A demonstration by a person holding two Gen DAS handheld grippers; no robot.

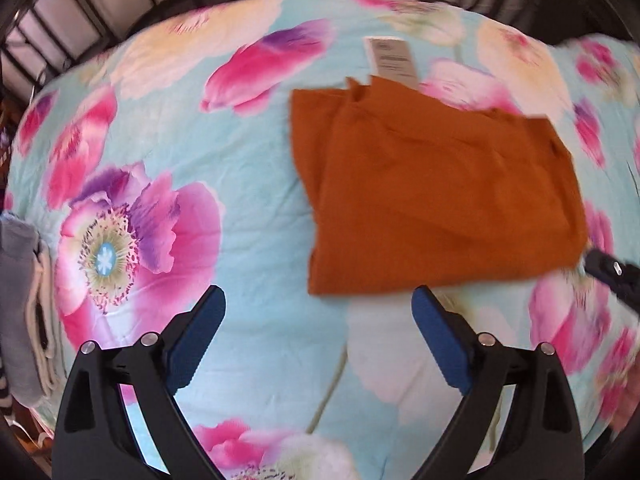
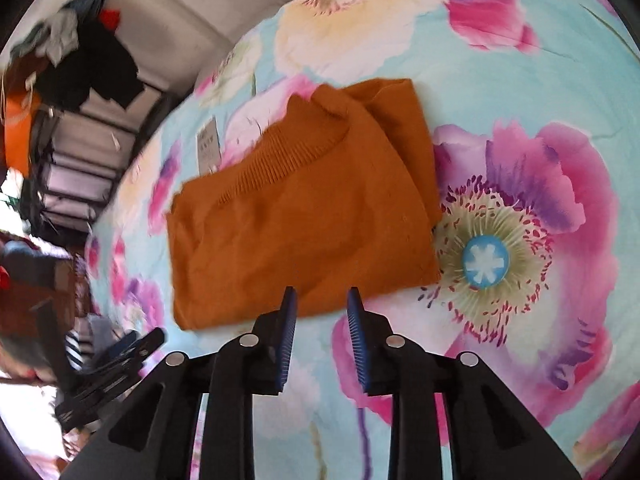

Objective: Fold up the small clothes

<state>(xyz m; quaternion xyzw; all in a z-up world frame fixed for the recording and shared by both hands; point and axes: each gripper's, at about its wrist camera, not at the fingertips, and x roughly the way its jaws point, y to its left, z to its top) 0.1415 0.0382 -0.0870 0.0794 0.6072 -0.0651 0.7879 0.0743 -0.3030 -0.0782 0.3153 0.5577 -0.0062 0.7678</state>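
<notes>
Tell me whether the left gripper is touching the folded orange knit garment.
Apart. The left wrist view shows the left gripper open, a strip of floral bedspread visible between its blue fingertips and the folded orange knit garment.

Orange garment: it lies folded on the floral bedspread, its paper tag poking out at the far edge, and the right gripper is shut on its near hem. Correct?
Not quite. The right gripper is open, its jaws apart just short of the orange garment's near edge and holding nothing, as the right wrist view shows. The rest stands: it lies folded on the floral bedspread, with the paper tag at its far edge.
</notes>
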